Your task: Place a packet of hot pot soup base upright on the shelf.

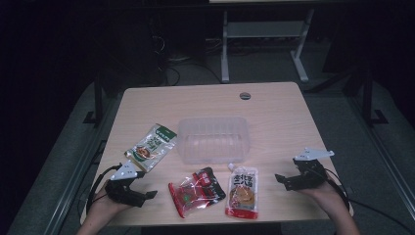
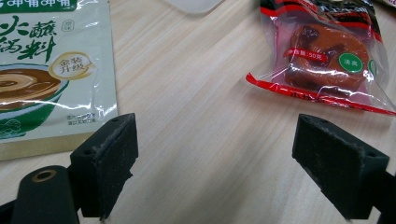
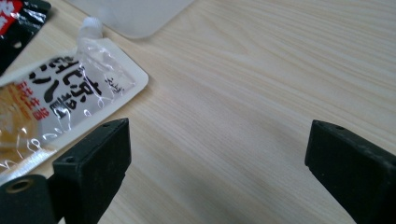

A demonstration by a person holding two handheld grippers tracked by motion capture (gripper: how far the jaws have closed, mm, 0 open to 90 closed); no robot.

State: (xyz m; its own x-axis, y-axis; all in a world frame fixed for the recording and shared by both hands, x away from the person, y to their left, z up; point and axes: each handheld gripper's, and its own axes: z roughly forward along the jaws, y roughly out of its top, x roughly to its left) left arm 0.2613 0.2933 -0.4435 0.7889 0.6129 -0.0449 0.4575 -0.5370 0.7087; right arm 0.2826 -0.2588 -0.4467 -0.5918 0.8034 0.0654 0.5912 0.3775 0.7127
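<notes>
Left hand-held gripper (image 1: 142,188): we see it held low over the bench's near left corner, jaws spread wide with nothing between them; bare wood shows in the gap in the left gripper view.
Right hand-held gripper (image 1: 284,180): we find it near the bench's near right edge, jaws likewise apart and gripping nothing; they point toward the middle of the bench.
Hands: we see a left hand (image 1: 100,205) and a right hand (image 1: 325,188) coming in from the near edge, each wrapped around its tool, with a cable trailing off each.
Green pouch (image 1: 150,146): it lies flat just beyond the left hand-held gripper, beside the tub's left end; in the left gripper view its lower corner (image 2: 46,84) sits just past the left jaw.
Red packet (image 1: 196,191): it lies flat near the front edge, between the two tools, closer to the left one; we see it (image 2: 327,56) ahead of the right jaw in the left gripper view.
Spout pouch (image 1: 242,190): white and orange, it lies flat just right of the red packet, cap pointing toward the tub; in the right gripper view it (image 3: 65,102) lies just beyond the left jaw.
Tub (image 1: 214,139): clear plastic, it stands mid-bench behind the three packs, and we see nothing inside it.
Bench (image 1: 274,117): light wood, with a round grommet (image 1: 245,95) near its far edge.
</notes>
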